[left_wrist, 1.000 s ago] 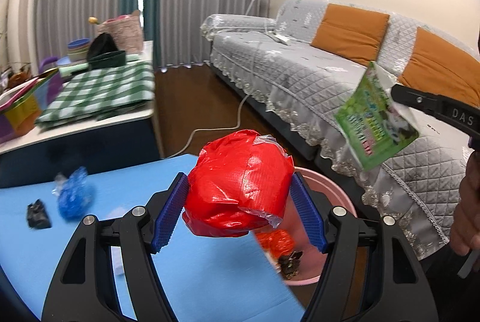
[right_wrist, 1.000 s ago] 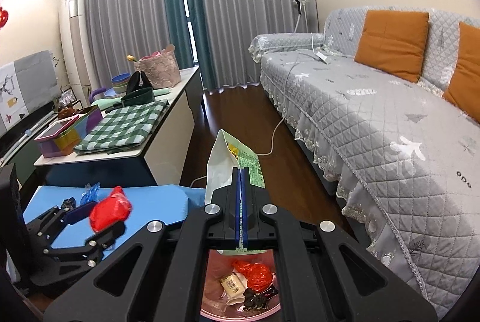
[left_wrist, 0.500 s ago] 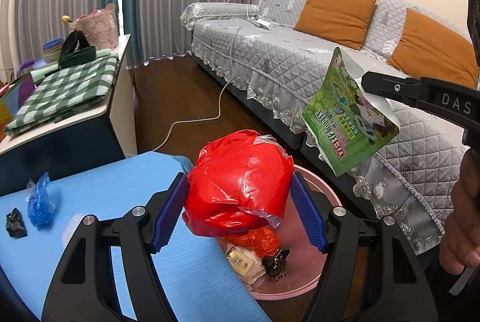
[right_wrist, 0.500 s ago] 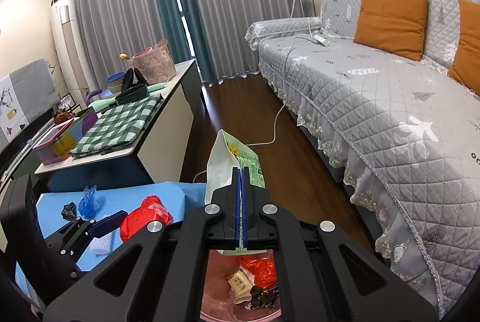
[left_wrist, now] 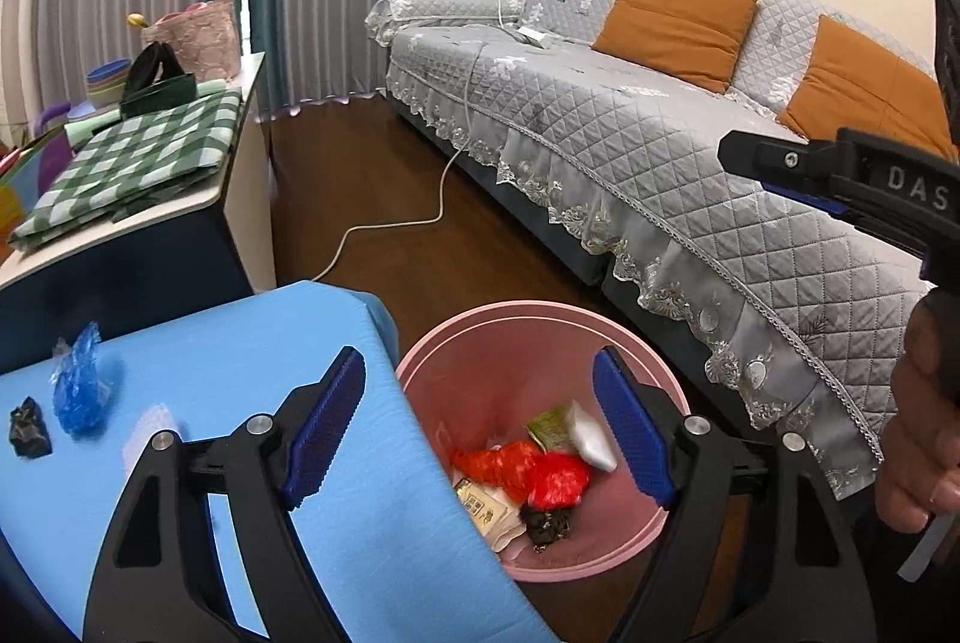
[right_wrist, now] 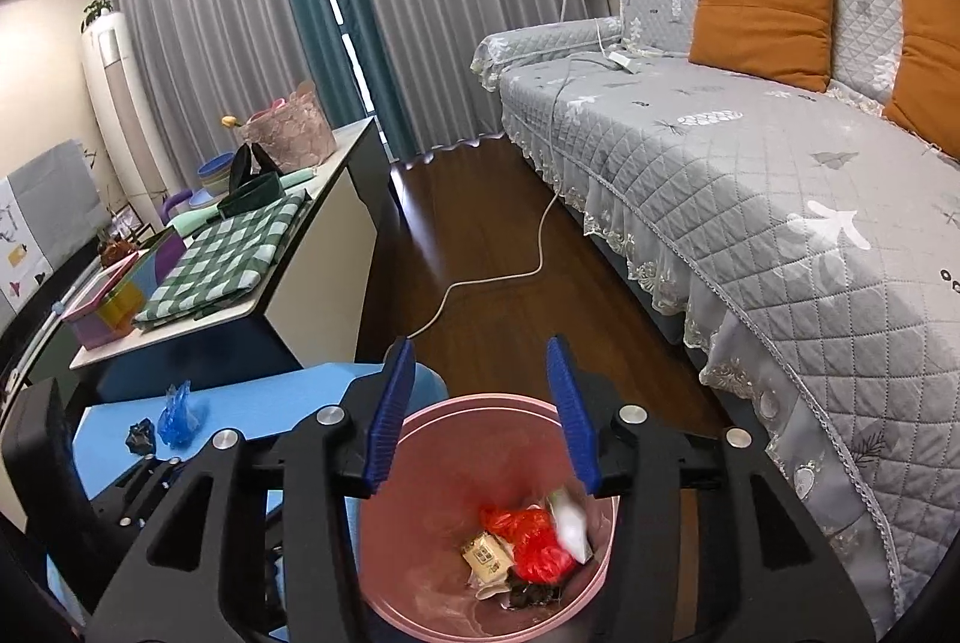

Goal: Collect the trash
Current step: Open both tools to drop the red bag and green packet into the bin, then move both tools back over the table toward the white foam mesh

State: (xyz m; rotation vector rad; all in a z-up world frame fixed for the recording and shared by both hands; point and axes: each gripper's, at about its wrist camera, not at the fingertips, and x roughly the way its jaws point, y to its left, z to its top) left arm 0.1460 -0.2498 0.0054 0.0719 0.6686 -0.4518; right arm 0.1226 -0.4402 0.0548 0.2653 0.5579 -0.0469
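A pink bin stands on the dark floor between the blue table and the grey sofa. In the bin lie a red bag, a green packet and other scraps. On the table, left of the bin, sit a blue wrapper and a black scrap. Above the bin, the left gripper gapes wide, empty; the right gripper is also spread, holding nothing.

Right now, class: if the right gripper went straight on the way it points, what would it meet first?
Probably the trash in the pink bin: the open right gripper points into its mouth, with the red bag likely first, though depth is unclear.
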